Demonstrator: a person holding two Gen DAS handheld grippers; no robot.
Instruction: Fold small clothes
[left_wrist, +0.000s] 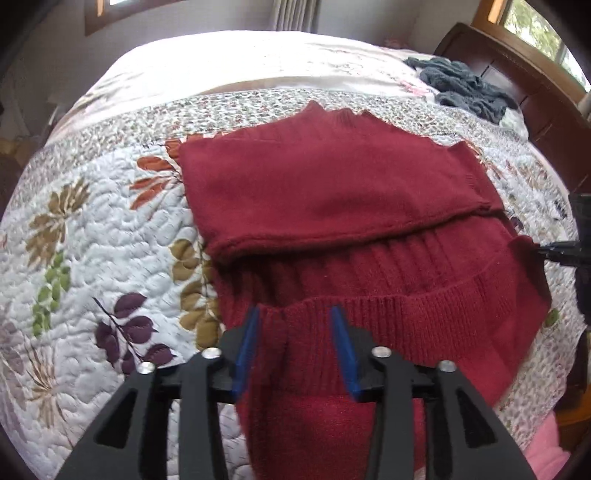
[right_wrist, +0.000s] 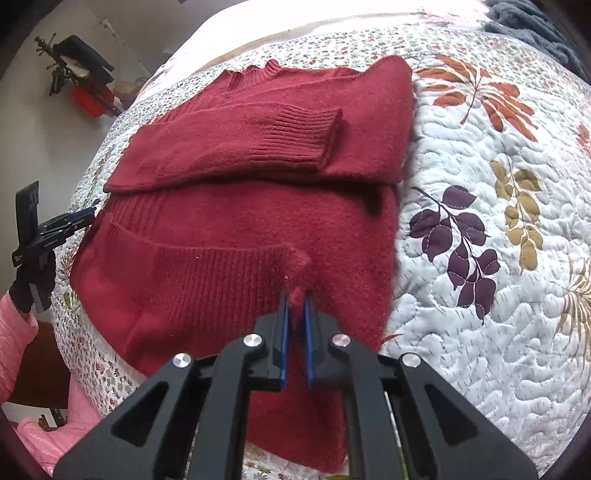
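Red wool fills the middle of both views: a red sweater (left_wrist: 332, 192) lies flat on the bed (left_wrist: 110, 229), near the bed's front edge. The bed has a white quilt with sewn leaves in purple, brown, green and orange. One sleeve (right_wrist: 258, 136) is folded across the sweater's chest, with its ribbed cuff on top.

The left hand-held gripper (left_wrist: 295, 332) is wide apart. Its blue fingers (left_wrist: 341, 347) sit on both sides of the ribbed bottom hem (left_wrist: 369, 310), which is bunched between them. I cannot tell if they touch the wool.

The right hand-held gripper (right_wrist: 296, 306) is pinched narrow. It holds a small fold of the sweater's bottom part between its blue pads.

A grey-blue knit cloth (left_wrist: 465, 88) lies in a heap at the far corner of the bed, by the dark wooden headboard (left_wrist: 517, 85). A pink sleeve (right_wrist: 14, 350) and a black glove (right_wrist: 33, 284) show behind the other gripper in the right wrist view.
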